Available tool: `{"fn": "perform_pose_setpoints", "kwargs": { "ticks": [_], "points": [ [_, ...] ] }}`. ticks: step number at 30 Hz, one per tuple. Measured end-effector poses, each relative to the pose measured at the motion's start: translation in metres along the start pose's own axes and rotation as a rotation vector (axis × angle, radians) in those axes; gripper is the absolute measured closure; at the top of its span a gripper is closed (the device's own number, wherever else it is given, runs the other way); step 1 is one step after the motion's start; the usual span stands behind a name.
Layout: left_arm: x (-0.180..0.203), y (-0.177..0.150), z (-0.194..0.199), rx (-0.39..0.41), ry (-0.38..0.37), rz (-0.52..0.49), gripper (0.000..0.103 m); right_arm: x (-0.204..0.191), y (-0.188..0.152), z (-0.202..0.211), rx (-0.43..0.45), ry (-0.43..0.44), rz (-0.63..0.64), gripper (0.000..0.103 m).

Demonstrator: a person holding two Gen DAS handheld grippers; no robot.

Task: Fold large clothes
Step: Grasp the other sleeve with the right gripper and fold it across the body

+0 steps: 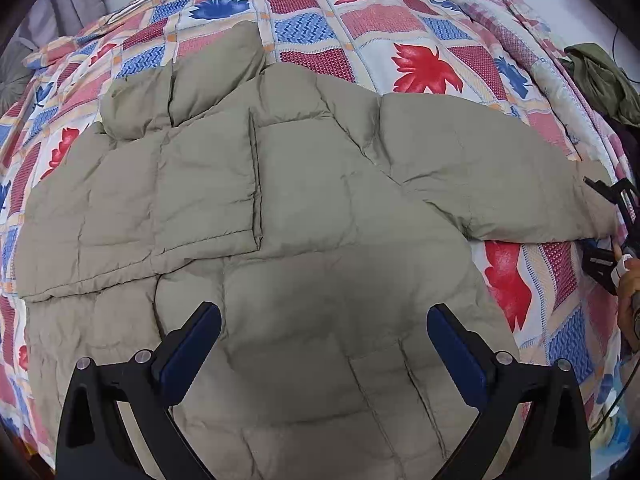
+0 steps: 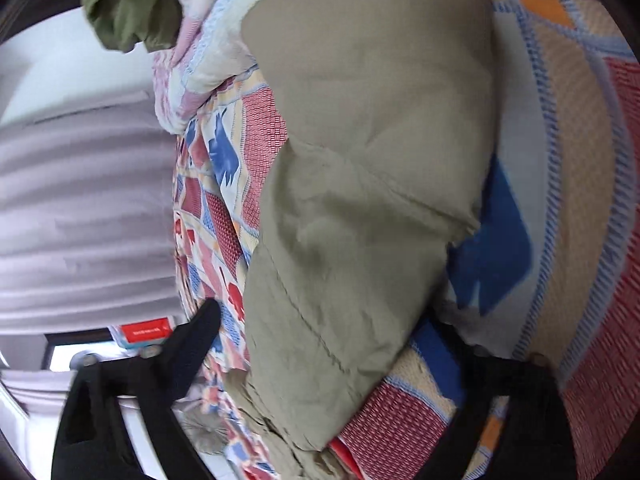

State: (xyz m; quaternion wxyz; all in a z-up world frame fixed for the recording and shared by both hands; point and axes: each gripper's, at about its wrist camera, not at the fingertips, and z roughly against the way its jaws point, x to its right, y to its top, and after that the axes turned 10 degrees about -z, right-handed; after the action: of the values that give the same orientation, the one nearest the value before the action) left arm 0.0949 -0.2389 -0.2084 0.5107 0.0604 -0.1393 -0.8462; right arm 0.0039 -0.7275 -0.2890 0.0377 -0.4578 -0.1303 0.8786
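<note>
A khaki puffer jacket (image 1: pixel 320 208) lies spread on a patterned quilt (image 1: pixel 424 68), collar (image 1: pixel 180 92) at the far left. One side panel (image 1: pixel 160 200) is folded in over the front. The other sleeve (image 1: pixel 500 184) stretches out to the right. My left gripper (image 1: pixel 324 312) hangs open above the jacket's lower body, nothing between its fingers. My right gripper (image 2: pixel 328 328) is at the sleeve's cuff end (image 2: pixel 328 280), rolled sideways. Its fingers straddle the sleeve, and a gap of quilt shows beside the left finger (image 2: pixel 204 320). In the left wrist view the right gripper (image 1: pixel 612 216) sits at the cuff, a hand (image 1: pixel 628 284) behind it.
An olive green garment (image 1: pixel 600 76) (image 2: pixel 128 4) is bunched at the bed's far right corner. The bed's edge runs close behind the cuff. A grey curtain (image 2: pixel 80 200) and a red box (image 2: pixel 144 332) lie beyond the bed.
</note>
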Motion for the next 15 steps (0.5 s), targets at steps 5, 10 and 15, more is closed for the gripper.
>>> {"fn": "perform_pose_setpoints", "kwargs": {
  "ticks": [5,10,15],
  "points": [
    [-0.002,0.001,0.004,0.016,-0.008,0.034,0.0,0.003,0.007,-0.01,-0.034,0.012,-0.053,0.081],
    [-0.018,-0.001,0.007,0.028,-0.009,0.048,0.0,-0.023,-0.004,-0.007,-0.033,0.028,0.062,0.094],
    [-0.052,-0.008,0.018,0.052,0.012,0.077,0.0,-0.08,-0.047,-0.012,-0.044,0.022,0.276,0.094]
  ]
}}
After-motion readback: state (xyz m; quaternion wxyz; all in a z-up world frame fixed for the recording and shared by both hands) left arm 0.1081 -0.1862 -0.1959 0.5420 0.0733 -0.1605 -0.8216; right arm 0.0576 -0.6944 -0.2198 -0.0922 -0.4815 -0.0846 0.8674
